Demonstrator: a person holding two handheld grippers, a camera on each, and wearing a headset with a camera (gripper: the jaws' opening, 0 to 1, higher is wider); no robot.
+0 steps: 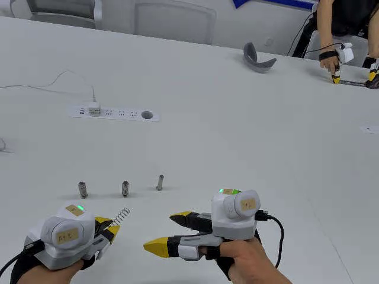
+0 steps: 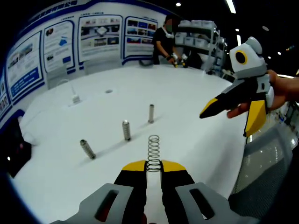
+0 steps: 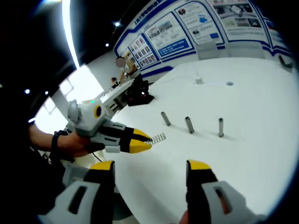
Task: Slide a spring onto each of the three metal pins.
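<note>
Last spring apparently in hand: left tongs (image 2: pixel 153 165) pinch a small steel coil spring (image 2: pixel 153 147) by one end, near the white counter's (image 1: pixel 237 136) front edge; right tongs (image 3: pixel 149 164) spread, empty. Next move, likely: align the spring over the bare grey metal pin (image 1: pixel 160 181).

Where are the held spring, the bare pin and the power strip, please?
spring (image 2: pixel 153 148): left gripper view, middle of its coils.
bare pin (image 2: pixel 151 113): left gripper view, middle of its shaft.
power strip (image 1: pixel 112 112): head view, middle of its top face.
</note>
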